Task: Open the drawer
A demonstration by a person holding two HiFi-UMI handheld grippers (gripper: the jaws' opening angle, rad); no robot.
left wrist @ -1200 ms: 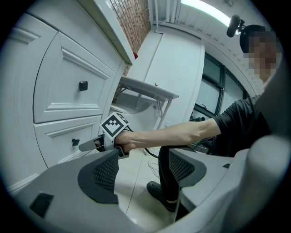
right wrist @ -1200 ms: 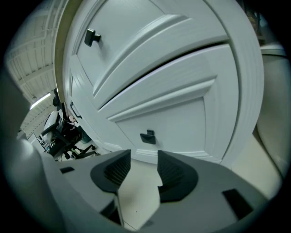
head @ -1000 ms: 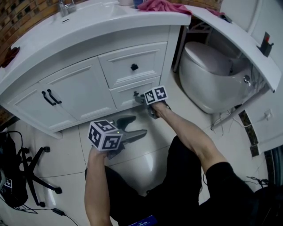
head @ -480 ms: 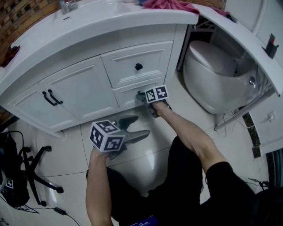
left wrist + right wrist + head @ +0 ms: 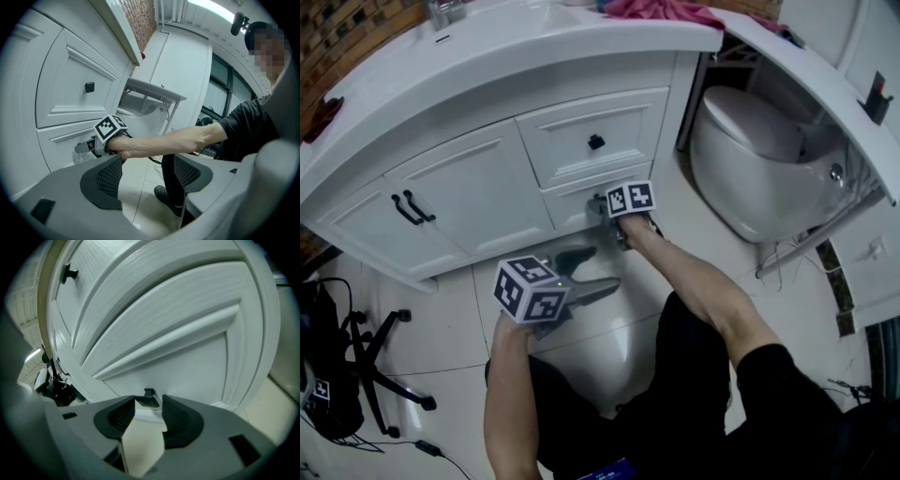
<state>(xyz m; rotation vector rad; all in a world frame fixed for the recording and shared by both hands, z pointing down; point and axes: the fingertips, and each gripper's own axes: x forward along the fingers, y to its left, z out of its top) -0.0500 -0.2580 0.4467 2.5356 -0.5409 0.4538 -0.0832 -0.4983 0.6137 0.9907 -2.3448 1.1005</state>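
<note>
Head view: white vanity counter (image 5: 487, 52) spans 9 to 1 o'clock, toilet (image 5: 750, 159) at 2, glossy tiled floor (image 5: 441, 309) below. At centre the lower drawer (image 5: 567, 204) sits shut, front flush. Right arm stretched forward, with the right tool (image 5: 602, 206) clamped on the black knob (image 5: 149, 397). At 7 o'clock the left tool (image 5: 598, 269) is held low over the floor, jaws apart, nothing between.

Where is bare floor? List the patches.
Bare tile: between cabinet doors and left gripper; between right forearm and toilet. Crowded: chair base at left; right gripper at the drawer knob.
</note>
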